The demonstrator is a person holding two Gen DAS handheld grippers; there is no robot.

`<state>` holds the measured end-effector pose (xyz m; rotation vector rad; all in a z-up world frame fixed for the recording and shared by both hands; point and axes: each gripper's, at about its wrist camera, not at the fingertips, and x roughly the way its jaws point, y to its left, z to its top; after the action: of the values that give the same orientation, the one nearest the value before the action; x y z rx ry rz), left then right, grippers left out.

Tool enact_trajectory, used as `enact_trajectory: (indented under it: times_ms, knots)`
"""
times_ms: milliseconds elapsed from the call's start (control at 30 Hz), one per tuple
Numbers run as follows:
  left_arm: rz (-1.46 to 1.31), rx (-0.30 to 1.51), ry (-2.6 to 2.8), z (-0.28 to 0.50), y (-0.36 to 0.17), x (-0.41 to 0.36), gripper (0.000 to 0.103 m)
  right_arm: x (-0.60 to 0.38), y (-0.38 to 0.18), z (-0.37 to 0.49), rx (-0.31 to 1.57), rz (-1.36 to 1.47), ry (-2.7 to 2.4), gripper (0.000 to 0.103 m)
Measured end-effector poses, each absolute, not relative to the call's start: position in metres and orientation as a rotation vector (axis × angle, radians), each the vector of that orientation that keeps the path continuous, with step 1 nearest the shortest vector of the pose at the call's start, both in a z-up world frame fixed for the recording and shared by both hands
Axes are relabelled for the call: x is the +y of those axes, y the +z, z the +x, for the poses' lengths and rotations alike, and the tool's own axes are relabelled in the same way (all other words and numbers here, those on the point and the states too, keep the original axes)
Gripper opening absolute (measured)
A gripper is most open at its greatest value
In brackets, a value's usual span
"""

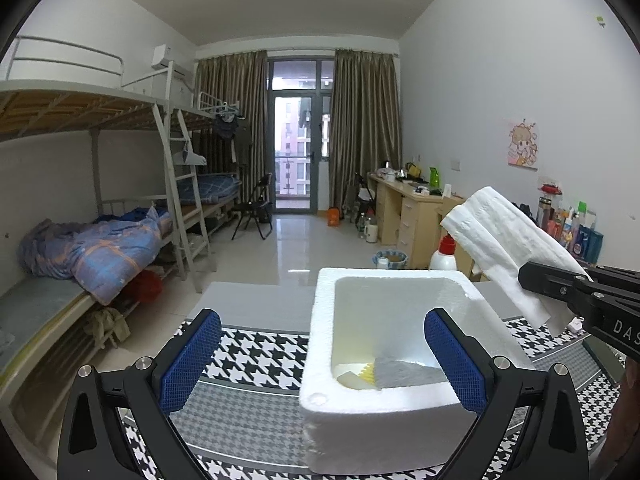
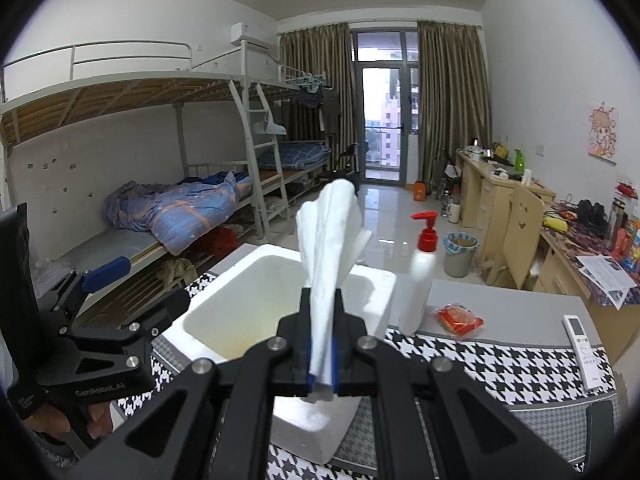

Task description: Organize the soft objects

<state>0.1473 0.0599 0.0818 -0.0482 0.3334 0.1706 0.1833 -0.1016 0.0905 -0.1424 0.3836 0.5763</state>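
A white foam box (image 1: 320, 360) stands on the houndstooth tablecloth (image 1: 248, 356). Inside it lie a grey cloth (image 1: 404, 374) and a yellow soft piece (image 1: 366, 378). My left gripper (image 1: 322, 364) is open and empty, its blue pads astride the box's near left part. My right gripper (image 2: 322, 344) is shut on a folded white towel (image 2: 330, 240) that sticks up above the foam box (image 2: 224, 304). In the left wrist view the right gripper (image 1: 532, 276) holds the towel (image 1: 504, 232) above the box's right rim.
A white pump bottle with a red top (image 2: 420, 276), a red packet (image 2: 458, 318) and a white remote (image 2: 582, 346) lie on the table right of the box. Bunk beds stand to the left, desks along the right wall.
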Motion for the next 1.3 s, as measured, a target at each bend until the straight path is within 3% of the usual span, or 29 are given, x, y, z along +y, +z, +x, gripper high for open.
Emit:
enact_trajectory:
  times_ms: [733, 800, 867, 967, 1300]
  knots:
    - [-0.061, 0.317, 0.221, 0.133, 0.074, 0.078, 0.102, -0.072, 0.075, 0.212, 0.502, -0.160, 0.647, 0.010]
    - [-0.061, 0.316, 0.224, 0.132, 0.074, 0.078, 0.102, -0.069, 0.072, 0.214, 0.517, -0.164, 0.656, 0.017]
    - [-0.060, 0.317, 0.226, 0.132, 0.073, 0.079, 0.102, -0.065, 0.068, 0.216, 0.535, -0.172, 0.658, 0.042]
    - [-0.065, 0.315, 0.228, 0.130, 0.072, 0.082, 0.102, -0.064, 0.067, 0.216, 0.529, -0.165, 0.654, 0.067]
    - [-0.063, 0.313, 0.226, 0.129, 0.072, 0.083, 0.102, -0.067, 0.069, 0.207, 0.518, -0.179, 0.659, 0.068]
